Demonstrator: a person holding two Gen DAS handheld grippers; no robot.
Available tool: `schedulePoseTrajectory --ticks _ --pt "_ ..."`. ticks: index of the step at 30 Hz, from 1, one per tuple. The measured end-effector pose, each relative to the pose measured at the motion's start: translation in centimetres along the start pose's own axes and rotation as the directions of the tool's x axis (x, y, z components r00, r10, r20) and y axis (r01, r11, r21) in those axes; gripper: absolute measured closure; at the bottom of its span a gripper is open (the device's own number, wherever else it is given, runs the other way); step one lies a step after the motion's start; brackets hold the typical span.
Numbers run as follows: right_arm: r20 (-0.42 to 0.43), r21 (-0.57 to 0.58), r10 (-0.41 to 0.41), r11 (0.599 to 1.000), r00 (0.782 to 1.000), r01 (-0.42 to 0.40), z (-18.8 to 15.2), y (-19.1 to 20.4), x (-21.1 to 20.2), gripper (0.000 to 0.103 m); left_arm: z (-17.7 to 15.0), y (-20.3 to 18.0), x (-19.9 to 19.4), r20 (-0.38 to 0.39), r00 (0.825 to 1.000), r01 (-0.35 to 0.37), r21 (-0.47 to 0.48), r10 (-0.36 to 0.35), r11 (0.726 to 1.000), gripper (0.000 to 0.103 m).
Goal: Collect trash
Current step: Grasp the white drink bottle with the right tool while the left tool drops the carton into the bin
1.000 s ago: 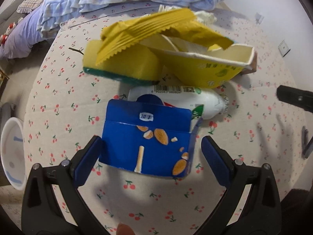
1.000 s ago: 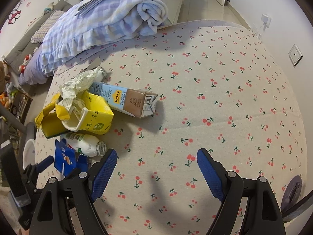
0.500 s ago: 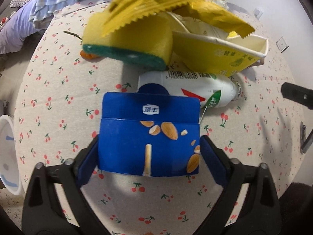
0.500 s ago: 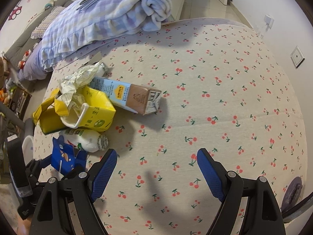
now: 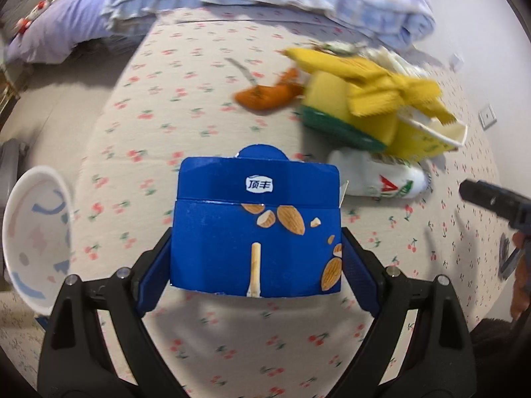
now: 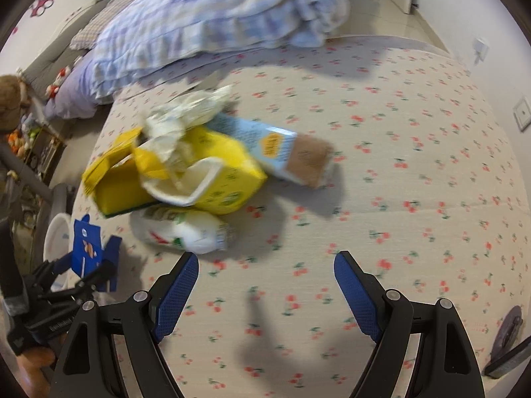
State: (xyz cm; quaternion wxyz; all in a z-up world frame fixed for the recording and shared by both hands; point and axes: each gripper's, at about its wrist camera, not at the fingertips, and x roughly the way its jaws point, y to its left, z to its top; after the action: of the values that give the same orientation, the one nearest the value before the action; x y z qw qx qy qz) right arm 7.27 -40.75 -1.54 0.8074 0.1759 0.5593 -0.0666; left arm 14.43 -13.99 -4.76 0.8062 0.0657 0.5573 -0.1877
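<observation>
My left gripper (image 5: pixel 255 265) clamped the blue almond-print cardboard box (image 5: pixel 255 229) near the cherry-print tablecloth's (image 5: pixel 159 106) left edge. My right gripper (image 6: pixel 265 285) hung wide open, empty, over bare cloth.

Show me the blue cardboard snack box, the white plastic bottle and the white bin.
blue cardboard snack box (image 5: pixel 255 232), left wrist view, front face.
white plastic bottle (image 6: pixel 186 232), right wrist view, body.
white bin (image 5: pixel 36 238), left wrist view, inner wall.

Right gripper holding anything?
No, the right gripper stands open over bare tablecloth, nothing between its pads.
</observation>
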Motion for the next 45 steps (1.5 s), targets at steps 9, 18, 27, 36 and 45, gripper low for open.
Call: schedulePoseTrajectory --ticks 9,18,27,36,45 --pt "-0.032 -0.119 0.132 0.984 0.991 -0.135 1.3 5.4 2.3 0.019 -1.1 3.4 -1.8 0.024 1.000 0.004 -0.079 -0.003 0.997 0.011" --pt "-0.058 -0.205 0.086 0.974 0.995 -0.096 2.4 8.4 5.0 0.021 -2.1 5.9 -2.9 0.031 1.000 0.006 -0.112 -0.003 0.994 0.011" --pt "-0.156 -0.283 0.064 0.953 0.986 -0.107 0.1 10.7 7.0 0.045 -3.1 9.2 -3.6 0.036 0.999 -0.007 -0.159 0.013 0.987 0.011" --pt "-0.163 -0.367 0.066 0.922 0.984 -0.123 -2.3 14.7 6.6 0.058 -4.5 12.0 -4.3 0.041 0.999 -0.019 -0.195 0.027 0.981 0.011" --pt "-0.144 -0.385 0.155 0.901 0.977 -0.199 -3.3 18.0 5.2 0.060 -5.0 16.0 -5.5 0.068 0.996 -0.035 -0.260 0.055 0.965 0.011"
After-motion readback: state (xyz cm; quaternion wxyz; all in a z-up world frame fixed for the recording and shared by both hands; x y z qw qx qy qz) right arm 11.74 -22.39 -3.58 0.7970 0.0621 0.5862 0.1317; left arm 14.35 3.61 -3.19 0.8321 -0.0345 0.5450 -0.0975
